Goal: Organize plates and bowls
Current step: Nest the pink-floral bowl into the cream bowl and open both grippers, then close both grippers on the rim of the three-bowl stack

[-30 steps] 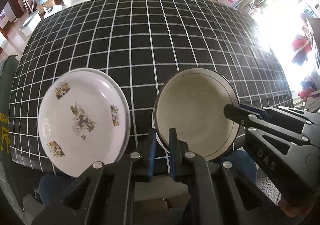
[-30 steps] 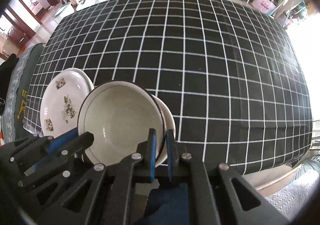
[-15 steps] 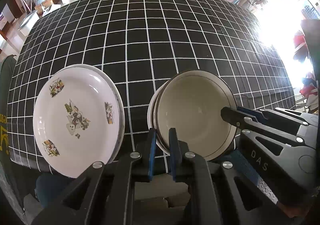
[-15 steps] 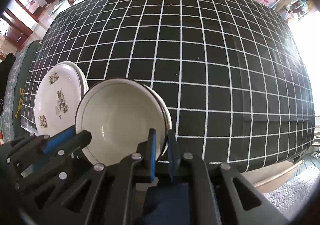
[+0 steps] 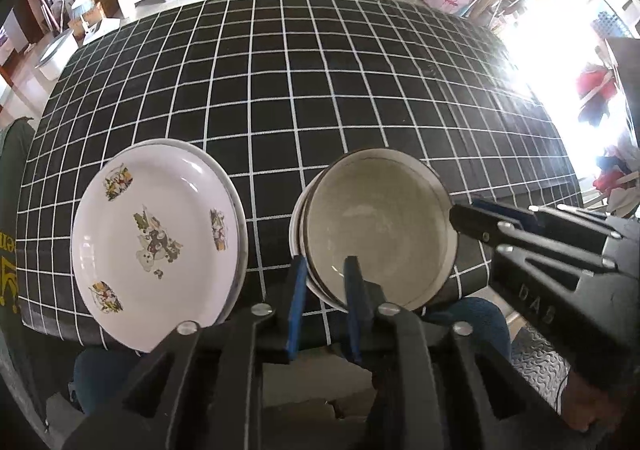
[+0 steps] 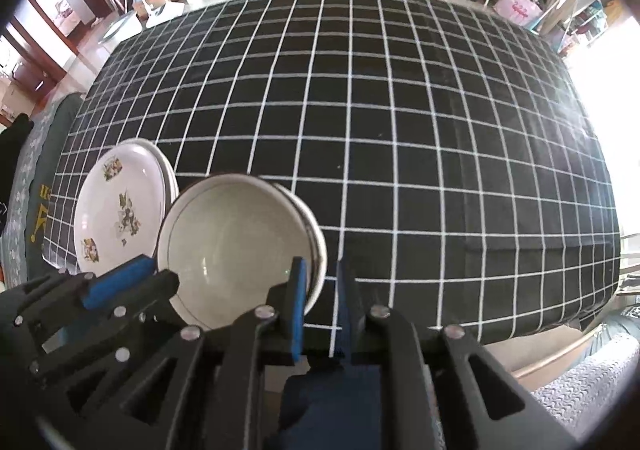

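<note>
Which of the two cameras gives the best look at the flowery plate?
The left wrist view: the flowered plate lies almost fully in sight, its central picture and three border motifs clear. In the right wrist view it is smaller, off at the left edge, and the bowl covers its right rim.

Bright daylight floods in from the right, blowing out that edge; fisheye bends the dark-vignetted margins.

Table with a black checked cloth

Stacked flowered plates and nested bowls sit side by side near its front edge.
</note>
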